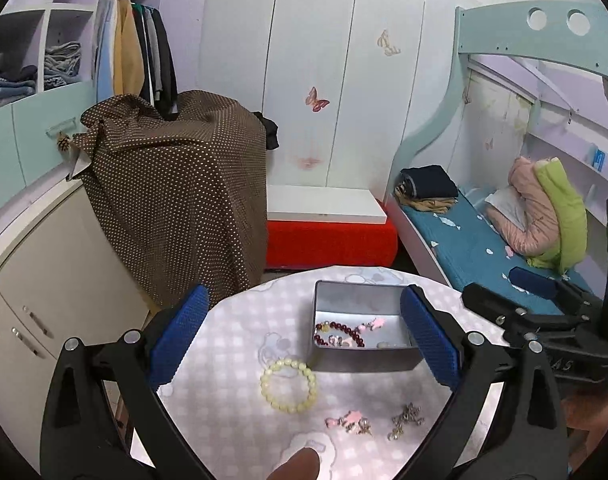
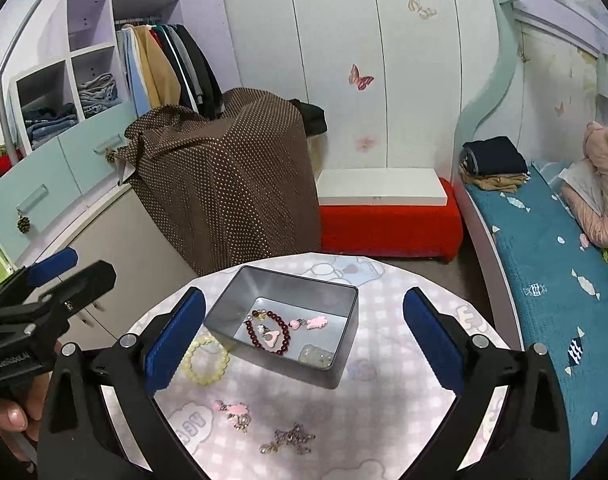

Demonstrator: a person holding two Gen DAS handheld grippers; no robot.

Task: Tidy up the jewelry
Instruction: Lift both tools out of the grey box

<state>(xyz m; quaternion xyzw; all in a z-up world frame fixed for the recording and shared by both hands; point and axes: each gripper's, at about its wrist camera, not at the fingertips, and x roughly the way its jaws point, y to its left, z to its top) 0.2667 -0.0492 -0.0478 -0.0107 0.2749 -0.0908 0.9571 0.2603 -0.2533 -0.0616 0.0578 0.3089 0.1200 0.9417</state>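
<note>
A grey metal tin (image 1: 360, 360) (image 2: 340, 356) stands on a small round table (image 1: 224, 420) (image 2: 384, 412). It holds a dark red bead bracelet (image 1: 344, 330) (image 2: 285, 332), pink charms (image 2: 316, 323) and a pale green piece (image 2: 315, 355). On the table lie a pale yellow bead bracelet (image 1: 289, 385) (image 2: 206, 360), a pink charm piece (image 1: 350, 421) (image 2: 236, 411) and a metal chain piece (image 1: 406, 420) (image 2: 290, 438). My left gripper (image 1: 304, 336) is open and empty above the table. My right gripper (image 2: 304, 340) is open and empty above the tin.
A brown dotted cloth (image 1: 176, 184) (image 2: 232, 180) covers furniture behind the table. A red bench with a white board (image 1: 328, 236) (image 2: 388, 216) stands at the back. A bed with a blue sheet (image 1: 484, 252) (image 2: 552, 264) is at the right, cabinets (image 1: 44, 280) at the left.
</note>
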